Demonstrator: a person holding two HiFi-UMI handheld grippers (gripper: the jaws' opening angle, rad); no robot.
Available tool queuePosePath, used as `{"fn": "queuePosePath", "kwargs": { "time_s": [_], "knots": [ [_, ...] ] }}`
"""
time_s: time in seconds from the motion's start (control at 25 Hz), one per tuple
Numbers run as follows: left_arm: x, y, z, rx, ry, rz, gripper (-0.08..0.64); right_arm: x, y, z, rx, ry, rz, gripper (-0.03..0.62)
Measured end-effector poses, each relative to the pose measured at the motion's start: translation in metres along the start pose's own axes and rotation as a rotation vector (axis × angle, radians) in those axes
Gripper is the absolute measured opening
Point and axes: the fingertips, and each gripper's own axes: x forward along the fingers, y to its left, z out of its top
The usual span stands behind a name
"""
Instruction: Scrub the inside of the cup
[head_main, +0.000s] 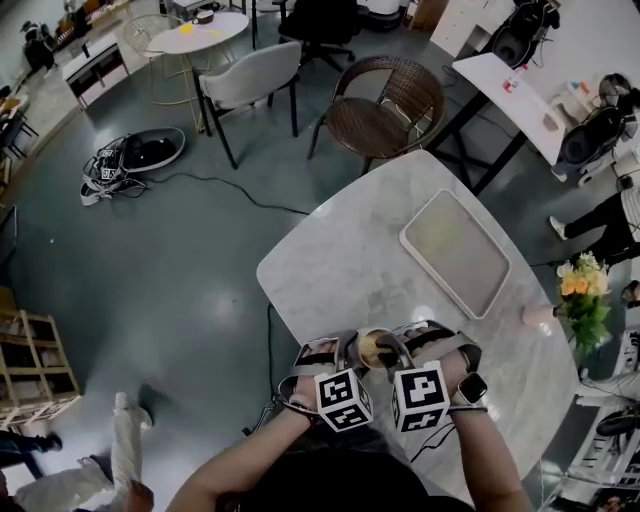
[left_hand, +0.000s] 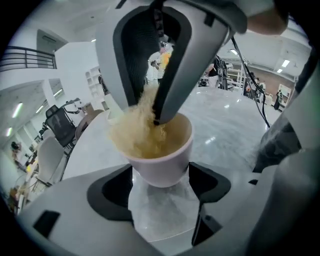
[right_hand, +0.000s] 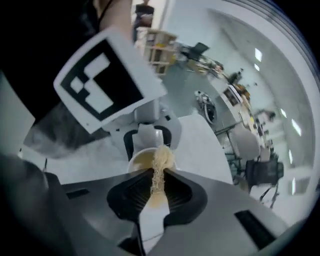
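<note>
A small white cup (left_hand: 161, 161) stands on the marble table (head_main: 350, 260), close to its near edge. My left gripper (left_hand: 160, 179) is shut on it, one pad against each side of its lower wall. A pale yellow fibrous scrubber (right_hand: 160, 162) is pinched in my right gripper (right_hand: 155, 189), which is shut on it. That gripper comes down from above, and the scrubber (left_hand: 142, 127) fills much of the cup's inside. In the head view the cup (head_main: 372, 348) sits between the left gripper (head_main: 350, 352) and the right gripper (head_main: 396, 350). The cup's bottom is hidden by the scrubber.
An empty rectangular tray (head_main: 455, 250) lies on the far right part of the table. A bunch of yellow flowers (head_main: 583, 295) and a small pink thing (head_main: 538, 314) stand at the right edge. A wicker chair (head_main: 385, 105) stands beyond the table's far end.
</note>
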Motion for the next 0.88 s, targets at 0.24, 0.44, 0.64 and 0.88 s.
{"fn": "queuePosePath", "kwargs": {
  "time_s": [0.24,0.44,0.64,0.88],
  "knots": [
    [0.002,0.0,0.0,0.005,0.005,0.005,0.357,0.025,0.004,-0.006,-0.195,0.071,-0.063,0.06],
    [0.003,-0.001,0.001,0.02,0.013,0.02,0.353,0.039,0.014,-0.005,0.226,-0.019,0.144,0.06],
    [0.004,-0.003,0.0,0.003,0.037,0.014,0.351,0.022,0.014,0.001,0.656,-0.199,0.366,0.061],
    [0.004,-0.002,-0.002,0.003,0.041,0.012,0.351,0.0,0.002,0.0,0.943,-0.353,0.398,0.06]
  ]
}}
